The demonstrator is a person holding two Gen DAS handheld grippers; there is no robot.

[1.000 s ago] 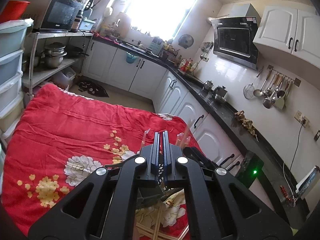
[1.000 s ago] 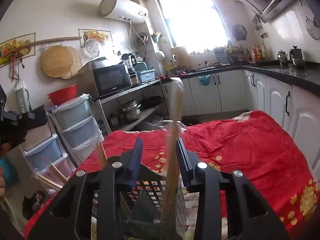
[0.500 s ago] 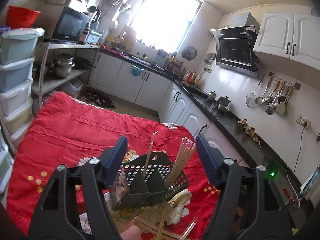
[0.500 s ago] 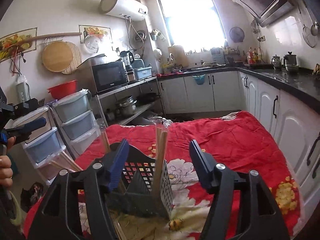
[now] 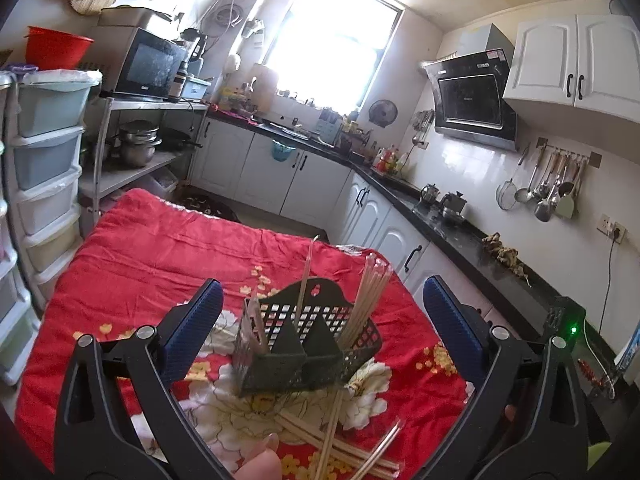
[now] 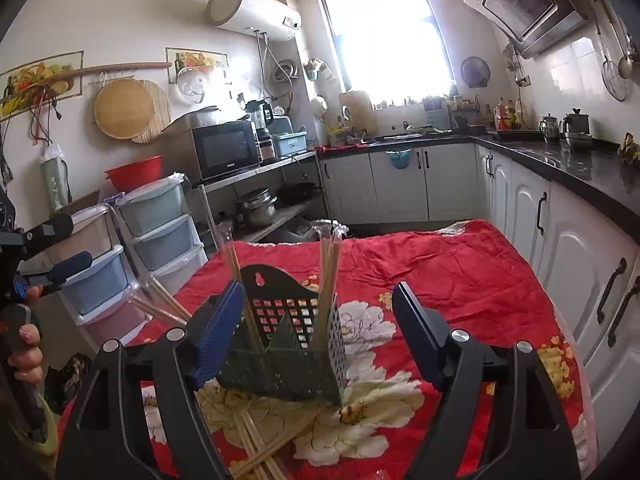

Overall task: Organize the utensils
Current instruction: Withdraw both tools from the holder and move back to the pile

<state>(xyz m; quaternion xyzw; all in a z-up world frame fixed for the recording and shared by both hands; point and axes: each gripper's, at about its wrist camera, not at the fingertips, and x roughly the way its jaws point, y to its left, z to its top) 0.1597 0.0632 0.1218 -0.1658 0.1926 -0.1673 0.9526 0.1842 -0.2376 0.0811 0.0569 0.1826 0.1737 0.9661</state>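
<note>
A: Starting at nine o'clock in the left wrist view — what stands there?

B: A stack of pale plastic drawer bins [image 5: 48,152], with a red plastic basin [image 5: 56,50] on top. Beside it, toward ten o'clock, a black microwave oven [image 5: 150,66] sits on a metal shelf.

A: And the left gripper [image 5: 320,320]?

B: Its blue-padded jaws are opening, spread wide at seven and five o'clock. The dark perforated plastic utensil caddy [image 5: 304,344] stands between them, but neither pad touches it.

A: Where does the caddy rest?

B: On the red floral quilted cloth [image 5: 168,248], just below centre. A bundle of pale wooden chopsticks in clear sleeves [image 5: 370,296] stands tilted in its right compartment; one thin sleeved pair [image 5: 306,276] rises from the middle.

A: Anything loose?

B: More chopsticks lie crossed on the cloth [image 5: 332,444] at six o'clock, just in front of the caddy, near a fingertip [image 5: 260,466].

A: Now the right wrist view.

B: At nine o'clock a hand [image 6: 26,354] holds the other gripper's handle. The right gripper [image 6: 320,332] is also opening — the caddy [image 6: 288,344] stands between its fingers. The left blue pad overlaps the caddy's edge; whether they touch I cannot tell. The right pad stands clear.

A: Toward three o'clock?

B: White cabinet doors under a black countertop [image 6: 576,164].
</note>
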